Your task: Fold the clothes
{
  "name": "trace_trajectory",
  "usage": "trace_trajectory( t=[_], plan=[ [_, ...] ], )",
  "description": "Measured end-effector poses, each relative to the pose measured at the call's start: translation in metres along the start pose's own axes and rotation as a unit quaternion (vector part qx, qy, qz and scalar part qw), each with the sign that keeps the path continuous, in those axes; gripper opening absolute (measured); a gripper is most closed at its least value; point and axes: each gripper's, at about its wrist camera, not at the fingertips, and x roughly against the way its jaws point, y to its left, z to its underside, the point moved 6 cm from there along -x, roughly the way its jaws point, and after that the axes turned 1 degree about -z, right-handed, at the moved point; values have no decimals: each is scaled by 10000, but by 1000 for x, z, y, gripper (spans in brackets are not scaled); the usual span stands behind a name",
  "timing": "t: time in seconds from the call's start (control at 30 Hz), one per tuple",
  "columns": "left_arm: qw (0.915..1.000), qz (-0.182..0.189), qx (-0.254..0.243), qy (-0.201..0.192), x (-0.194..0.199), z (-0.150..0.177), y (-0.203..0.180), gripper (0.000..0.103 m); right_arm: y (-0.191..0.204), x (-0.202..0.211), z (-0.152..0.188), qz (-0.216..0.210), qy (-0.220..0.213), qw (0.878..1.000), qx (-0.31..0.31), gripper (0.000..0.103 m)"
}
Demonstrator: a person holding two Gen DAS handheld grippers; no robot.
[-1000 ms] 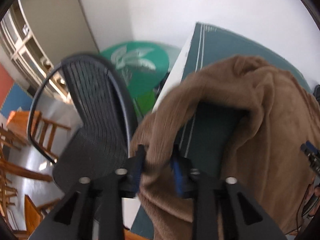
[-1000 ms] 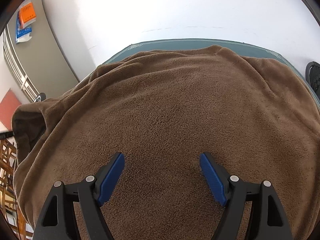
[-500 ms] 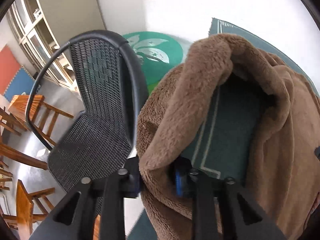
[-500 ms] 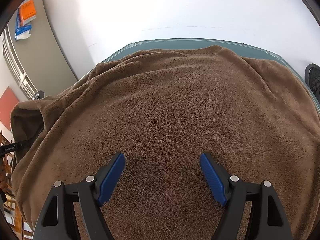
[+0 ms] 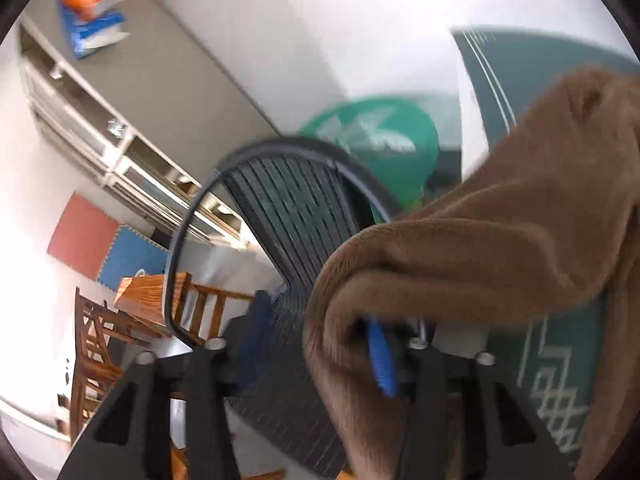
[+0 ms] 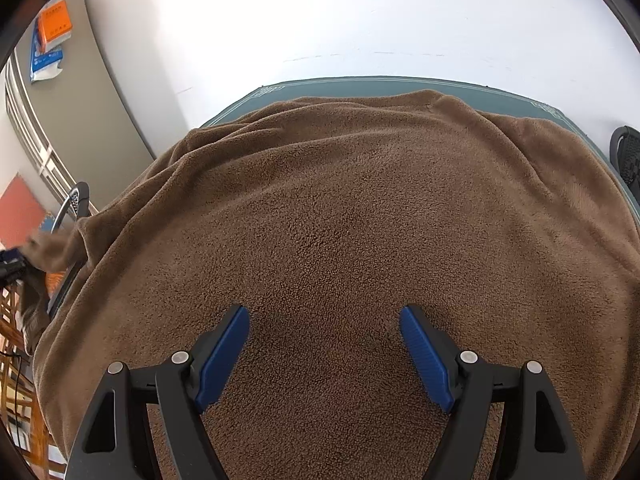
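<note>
Left tongs [image 5: 320, 344] opening, brown fleece [image 5: 500, 248] draped between them.

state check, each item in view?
blanket: spread over the table, one edge lifted at the left
left hand-held gripper: jaws opening, blanket edge draped on one finger
right hand-held gripper: open above the blanket, holding nothing
table: mostly covered
chair: unoccupied

White walls [image 6: 320, 12], a grey cabinet [image 5: 168, 92], a mesh chair [image 5: 296, 216], wooden chairs [image 5: 100, 340], and what look like red and blue foam mats [image 5: 104, 244].
</note>
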Motion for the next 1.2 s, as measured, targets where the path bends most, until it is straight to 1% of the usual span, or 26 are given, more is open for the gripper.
trace_trajectory(
  t=[0.1,0.17,0.23,0.3,0.33,0.4,0.43,0.57,0.63,0.77,0.87,0.93,0.97,1.03,1.07,1.13,1.2],
  plan=[
    [9985,426,158,300,-9,15,6,55,1,-1,0,22,11,10000,19,80],
    [9952,712,533,397,-8,24,20,55,1,-1,0,20,13,10000,21,80],
    [9879,1061,1043,445,-4,27,39,55,1,-1,0,30,19,10000,32,80],
    [9763,1512,1519,313,5,21,52,55,1,-2,0,59,31,10000,59,80],
    [9706,1735,1653,234,10,15,53,55,2,-2,0,76,38,9999,74,80],
    [9607,2158,1744,-10,24,-1,43,56,3,-3,0,99,50,9999,103,81],
    [9580,2304,1702,-125,30,-11,35,59,3,-3,0,102,52,9999,109,81],
    [9547,2627,1284,-546,44,-59,-12,76,1,-2,0,23,29,10000,47,81],
    [9526,2777,1063,-648,41,-85,-37,77,0,-1,0,-24,13,10000,5,81],
    [9486,3028,732,-554,27,-133,-87,78,1,-2,-1,-13,18,10000,11,81],
    [9506,3017,451,-578,25,-163,-121,78,0,-2,-1,-15,27,10000,12,81],
    [9504,3041,336,-553,17,-183,-142,78,0,-2,-1,-18,35,10000,21,82],
    [9488,3102,305,-506,11,-193,-151,78,0,-2,-1,-21,42,10000,32,83],
    [9449,3238,253,-402,-3,-213,-169,78,2,-3,-2,-8,64,10000,76,85],
    [9408,3367,228,-309,-8,-220,-177,78,2,-4,-2,4,73,9999,97,85],
    [9310,3643,180,-110,-20,-233,-195,78,3,-4,-1,17,81,9999,114,86],
    [9195,3931,51,68,-26,-240,-214,78,3,-4,-1,-4,79,9999,102,86]
  ],
)
